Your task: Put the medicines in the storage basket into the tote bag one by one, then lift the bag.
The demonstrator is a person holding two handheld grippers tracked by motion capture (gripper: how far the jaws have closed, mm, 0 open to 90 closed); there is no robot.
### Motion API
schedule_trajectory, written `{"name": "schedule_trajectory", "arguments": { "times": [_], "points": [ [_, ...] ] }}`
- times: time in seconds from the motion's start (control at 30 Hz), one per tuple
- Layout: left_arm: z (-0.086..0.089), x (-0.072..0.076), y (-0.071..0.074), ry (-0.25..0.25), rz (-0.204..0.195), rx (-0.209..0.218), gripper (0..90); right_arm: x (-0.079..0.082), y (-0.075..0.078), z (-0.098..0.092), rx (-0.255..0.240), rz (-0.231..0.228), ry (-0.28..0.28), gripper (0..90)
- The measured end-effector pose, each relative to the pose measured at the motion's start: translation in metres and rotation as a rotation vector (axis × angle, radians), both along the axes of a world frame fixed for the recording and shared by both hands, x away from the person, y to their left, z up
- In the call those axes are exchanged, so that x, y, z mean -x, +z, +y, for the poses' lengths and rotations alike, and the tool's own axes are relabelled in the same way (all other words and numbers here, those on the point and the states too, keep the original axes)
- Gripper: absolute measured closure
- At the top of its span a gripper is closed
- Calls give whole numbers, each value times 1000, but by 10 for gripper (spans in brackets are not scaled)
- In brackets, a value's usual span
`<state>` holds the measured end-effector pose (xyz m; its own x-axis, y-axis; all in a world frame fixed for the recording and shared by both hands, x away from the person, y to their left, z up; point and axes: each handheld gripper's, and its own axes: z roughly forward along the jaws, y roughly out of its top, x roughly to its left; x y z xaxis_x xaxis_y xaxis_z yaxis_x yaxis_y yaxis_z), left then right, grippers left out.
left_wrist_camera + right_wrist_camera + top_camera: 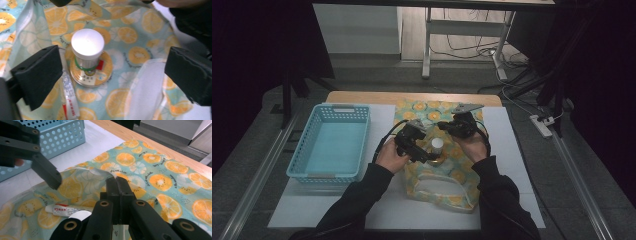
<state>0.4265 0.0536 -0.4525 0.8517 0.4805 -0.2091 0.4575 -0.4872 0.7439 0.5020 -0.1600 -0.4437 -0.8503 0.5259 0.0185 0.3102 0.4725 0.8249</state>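
Observation:
A fabric bag (pixel 447 185) printed with orange slices lies on the table, its mouth lifted. Inside the mouth a white-capped jar (pixel 87 43) stands on a round flat tin (pixel 100 73), with a small red-and-white tube (pixel 70 100) beside them. My left gripper (pixel 113 75) hovers over the jar, open wide, and nothing is between its pads. In the high view it sits at the jar's left (pixel 427 155). My right gripper (pixel 117 187) is shut on the bag's raised edge (pixel 100 173), just behind the jar (pixel 437 145).
A light-blue perforated basket (pixel 343 108) stands at the left on a white mat (pixel 512 150). The wooden table edge (pixel 362 96) runs along the back. Beyond it are table legs and cables on the floor.

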Motion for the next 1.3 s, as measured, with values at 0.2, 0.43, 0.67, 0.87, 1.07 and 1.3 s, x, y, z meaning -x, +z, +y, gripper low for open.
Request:
{"name": "schedule_trajectory", "arguments": {
  "times": [0.2,0.43,0.67,0.87,1.07,1.3],
  "points": [
    [7,12,-4,-24,2,18,0,0,0,0,-3,4,5,900],
    [12,24,-7,-16,-8,22,0,1,-1,1,2,5,9,900],
    [8,36,-11,-17,-50,-16,4,2,-1,2,5,5,11,900],
    [4,40,-16,-15,-46,-45,1,2,0,1,3,2,11,900],
    [2,42,-21,-11,-25,-58,13,2,0,2,6,1,14,900],
    [-4,41,-33,-37,1,-63,22,3,0,3,7,-1,14,900]
  ]
}}
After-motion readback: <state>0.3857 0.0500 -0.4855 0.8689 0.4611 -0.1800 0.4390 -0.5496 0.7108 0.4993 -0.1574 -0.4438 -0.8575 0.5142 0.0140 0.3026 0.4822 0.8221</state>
